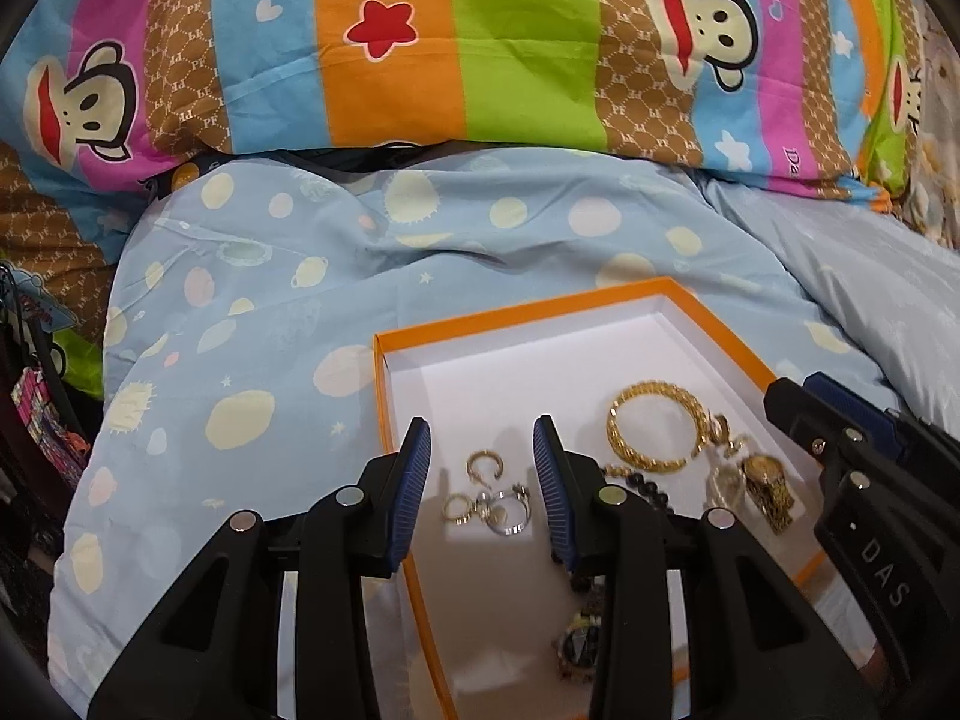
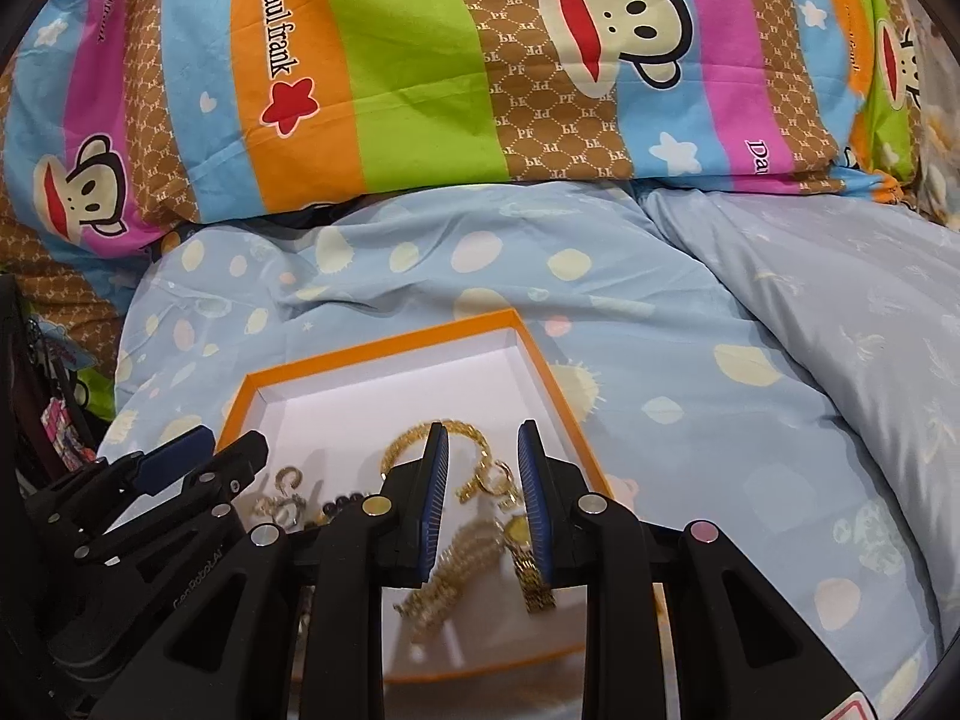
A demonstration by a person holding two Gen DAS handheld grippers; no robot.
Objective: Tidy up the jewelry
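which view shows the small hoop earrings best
Left wrist view: the hoop earrings lie unobstructed between the open left gripper fingers. In the right wrist view they are small, blurred and partly hidden behind the left gripper.

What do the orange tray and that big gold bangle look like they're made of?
Orange tray: looks like rigid cardboard with a matte white paper lining, judging by its thin folded walls and crisp corners. Gold bangle: appears to be gold-toned metal with a shiny, rope-like textured surface; whether it is solid or plated cannot be told.

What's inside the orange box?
The box holds a gold bracelet, small rings and a gold watch. The left hand-held gripper hides more jewelry.
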